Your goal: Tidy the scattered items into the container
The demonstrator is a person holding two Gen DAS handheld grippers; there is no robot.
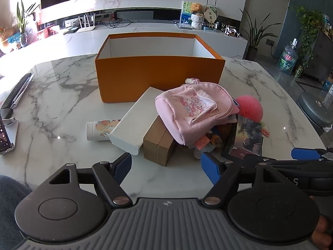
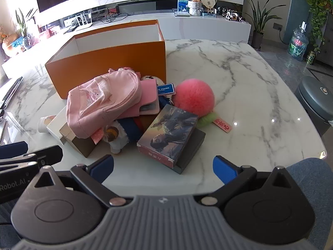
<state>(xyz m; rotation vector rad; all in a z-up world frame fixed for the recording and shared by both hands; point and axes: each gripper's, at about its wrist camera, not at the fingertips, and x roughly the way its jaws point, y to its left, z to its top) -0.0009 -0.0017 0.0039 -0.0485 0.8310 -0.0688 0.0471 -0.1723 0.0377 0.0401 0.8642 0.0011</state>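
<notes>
An open orange box point(image 1: 160, 73) point(image 2: 108, 60) with white inside walls stands on the marble table behind a heap of items. The heap holds a pink bag point(image 1: 193, 112) point(image 2: 104, 102), a white flat box point(image 1: 137, 120), a brown carton point(image 1: 159, 143) point(image 2: 77, 139), a floral tube point(image 1: 100, 130), a fluffy pink ball point(image 1: 249, 106) point(image 2: 194, 95), a picture-printed box point(image 2: 168, 133) point(image 1: 247, 135) and a pink wallet point(image 2: 148, 100). My left gripper point(image 1: 166, 167) is open, just short of the carton. My right gripper point(image 2: 164, 168) is open in front of the picture box, empty.
A remote control point(image 1: 16, 91) and a phone on a stand point(image 1: 5, 133) lie at the table's left side. A grey round bin point(image 2: 318, 102) stands on the floor to the right. Behind the table runs a white TV console with clutter.
</notes>
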